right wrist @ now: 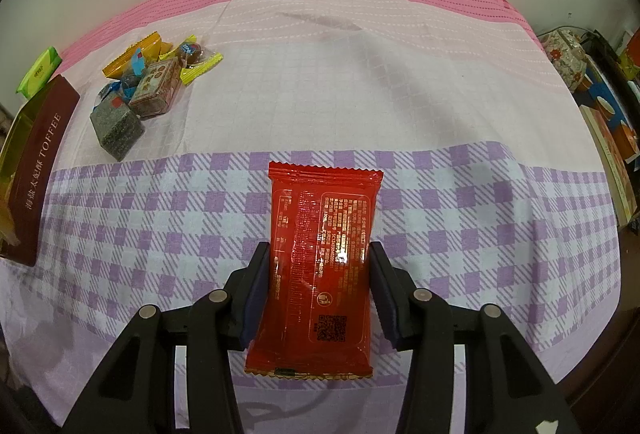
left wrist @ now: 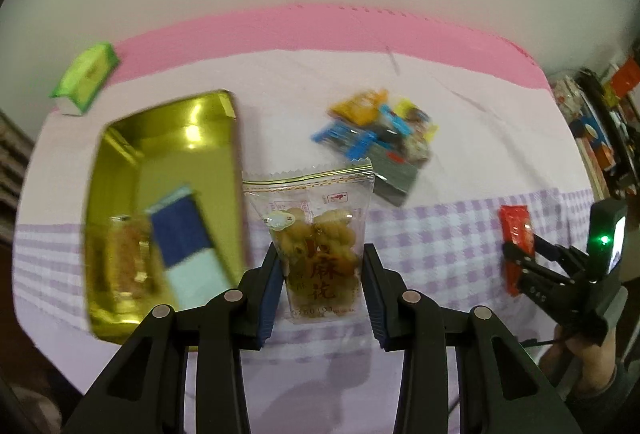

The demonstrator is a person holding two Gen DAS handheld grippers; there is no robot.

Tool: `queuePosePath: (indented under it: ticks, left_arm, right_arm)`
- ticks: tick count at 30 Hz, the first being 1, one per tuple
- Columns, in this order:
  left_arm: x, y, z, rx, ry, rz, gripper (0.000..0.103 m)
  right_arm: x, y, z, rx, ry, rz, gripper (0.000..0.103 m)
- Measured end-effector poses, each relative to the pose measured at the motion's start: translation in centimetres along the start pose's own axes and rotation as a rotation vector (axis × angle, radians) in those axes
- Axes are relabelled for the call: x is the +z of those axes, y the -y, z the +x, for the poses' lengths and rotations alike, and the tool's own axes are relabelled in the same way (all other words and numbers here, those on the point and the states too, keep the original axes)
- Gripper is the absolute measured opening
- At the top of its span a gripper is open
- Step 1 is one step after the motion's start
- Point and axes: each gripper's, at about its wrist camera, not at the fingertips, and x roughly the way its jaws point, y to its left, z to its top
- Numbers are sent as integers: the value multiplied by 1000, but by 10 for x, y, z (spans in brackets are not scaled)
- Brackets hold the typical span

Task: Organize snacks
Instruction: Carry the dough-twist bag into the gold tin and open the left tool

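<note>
A pink-and-lilac checked cloth (right wrist: 440,218) covers the tabletop, with an open gold tin (left wrist: 168,170) at its left side holding a blue-and-white packet (left wrist: 188,250) and another wrapped snack; the tin's maroon TOFFEE lid (right wrist: 40,170) appears in the right wrist view. A heap of small wrapped snacks (right wrist: 148,82) lies beyond, and a green packet (left wrist: 86,76) near the far left corner. The right tool (right wrist: 320,286) is partly open, its pads against the sides of a red snack packet (right wrist: 320,258) on the cloth, while the left tool (left wrist: 322,284) grips narrowly a clear packet of fried dough twists (left wrist: 316,242) just right of the tin.
</note>
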Motion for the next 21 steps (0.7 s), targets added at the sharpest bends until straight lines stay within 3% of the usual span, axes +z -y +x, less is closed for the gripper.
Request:
queuePosePath:
  ticks: [6,12,21]
  left_arm:
    - [-2,-49,-9,93,1,-64,39]
    - [-9,-92,5,188,-56,-112,39]
    - [-22,-122,35,287,-145,-119,39]
  right_arm:
    - [-1,-3,-2,-4,0,-1,45]
    - [-1,-4,-2,-8,0,0,45]
    - [-1,-5,-2,-11,0,-2,45]
